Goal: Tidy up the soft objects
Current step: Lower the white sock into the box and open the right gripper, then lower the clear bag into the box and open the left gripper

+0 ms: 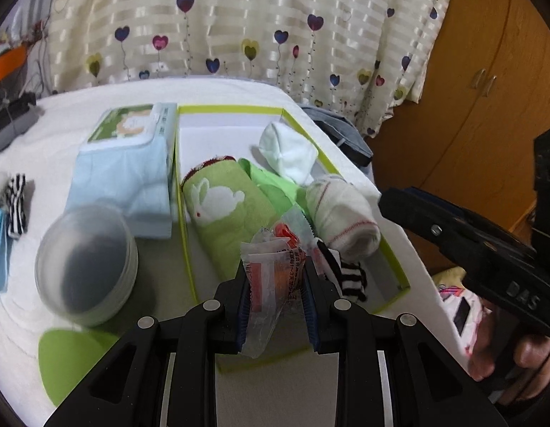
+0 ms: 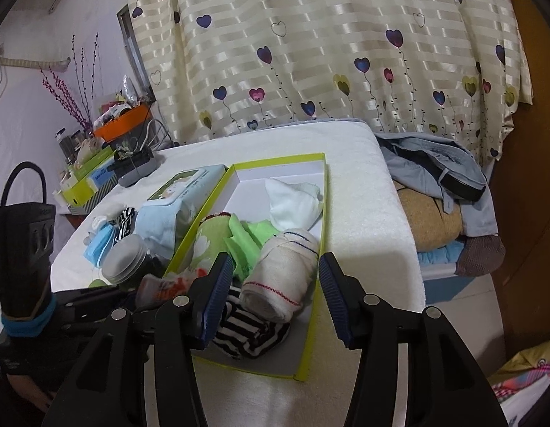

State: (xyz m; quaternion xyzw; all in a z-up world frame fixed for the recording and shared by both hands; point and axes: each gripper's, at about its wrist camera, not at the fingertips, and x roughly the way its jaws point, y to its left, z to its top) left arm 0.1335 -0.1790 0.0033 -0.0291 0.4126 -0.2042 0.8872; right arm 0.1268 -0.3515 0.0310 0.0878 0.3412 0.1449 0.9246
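A white-covered table (image 1: 239, 92) carries a shallow box with a lime-green rim (image 1: 184, 213), and most of the soft things already lie inside it: a green rabbit-print towel (image 1: 221, 210), a rolled white cloth with red stitching (image 1: 340, 210), a white bundle (image 1: 287, 153) at the far end and a black-and-white striped sock (image 2: 246, 334) at the near end. Outside, to the left, sit a light-blue folded cloth (image 1: 122, 185) and a grey lidded jar (image 1: 86, 263). The left gripper (image 1: 275, 281) is clamped on a crinkly plastic packet with red print (image 1: 271, 270), held above the box's near end — so the step in hand looks like placing this packet among the others. The next move probably calls for lowering it into a free gap and parting the fingers. The right gripper (image 2: 271, 299) hovers over the box with its jaws wide apart, holding nothing. Only the right wrist view shows a blue face mask (image 2: 99, 245) clearly, and a pile of clothes (image 2: 442, 192) beyond the table's right edge; the packet's print reads only in the left view.
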